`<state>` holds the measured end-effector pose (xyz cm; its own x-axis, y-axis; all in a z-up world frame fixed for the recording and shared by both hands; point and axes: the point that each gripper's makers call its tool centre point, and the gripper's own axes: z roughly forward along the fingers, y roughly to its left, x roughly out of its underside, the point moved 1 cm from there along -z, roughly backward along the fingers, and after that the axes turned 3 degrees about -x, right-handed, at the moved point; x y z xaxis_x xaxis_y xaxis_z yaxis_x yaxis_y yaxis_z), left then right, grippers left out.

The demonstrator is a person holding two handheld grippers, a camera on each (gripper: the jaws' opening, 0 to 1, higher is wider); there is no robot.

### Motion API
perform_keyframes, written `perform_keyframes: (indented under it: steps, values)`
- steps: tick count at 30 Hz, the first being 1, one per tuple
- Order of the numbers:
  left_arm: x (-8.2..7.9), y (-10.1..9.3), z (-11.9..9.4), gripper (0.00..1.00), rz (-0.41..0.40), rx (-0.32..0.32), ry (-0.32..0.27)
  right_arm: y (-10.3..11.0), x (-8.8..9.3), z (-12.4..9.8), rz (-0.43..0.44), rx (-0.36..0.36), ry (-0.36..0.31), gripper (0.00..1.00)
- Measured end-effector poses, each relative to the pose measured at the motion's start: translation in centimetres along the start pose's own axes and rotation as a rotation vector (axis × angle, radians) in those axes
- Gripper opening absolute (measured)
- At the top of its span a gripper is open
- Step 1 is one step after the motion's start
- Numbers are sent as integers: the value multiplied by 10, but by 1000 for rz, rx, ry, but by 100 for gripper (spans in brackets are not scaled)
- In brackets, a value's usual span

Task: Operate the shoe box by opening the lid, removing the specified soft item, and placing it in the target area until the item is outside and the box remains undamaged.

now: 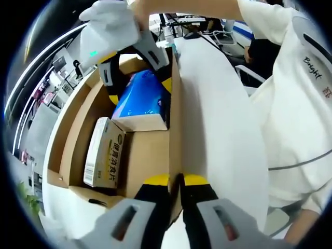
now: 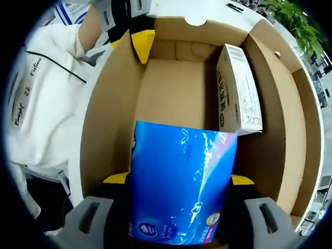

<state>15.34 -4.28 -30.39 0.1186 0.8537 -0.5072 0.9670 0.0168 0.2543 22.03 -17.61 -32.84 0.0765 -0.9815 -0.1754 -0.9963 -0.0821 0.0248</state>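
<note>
Blue glossy soft pack (image 2: 181, 181) sat clamped between my right tongs (image 2: 179, 181), low inside the open brown cardboard shoe box (image 2: 111, 119). Left tongs (image 1: 175, 182) pinched shut on the box wall. Risk: pack snagging the small white carton (image 2: 236, 91), or my wall grip creasing the cardboard.

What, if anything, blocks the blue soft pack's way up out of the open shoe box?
Nothing visible does. The right tool grips the blue soft pack from both sides, the lid is open, and the space above the pack is free. The small carton leans against one wall of the shoe box, off to the side. The left tool pinches the box wall.
</note>
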Motion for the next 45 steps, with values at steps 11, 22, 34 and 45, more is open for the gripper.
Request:
perform_keyframes:
  steps: [11,22,34,45]
  values:
    - [-1,1,0,6,3,-3,-14,3,3,16,37,-16,60,83]
    - [-3,2,0,7,-5,-14,-42,6,6,18,60,-27,143,84]
    - [-4,0,-2,4,4,17,-66,-4,1,12,-96,20,179,70]
    - [-3,1,-2,5,-4,1,-71,5,-12,-28,-84,48,117,70]
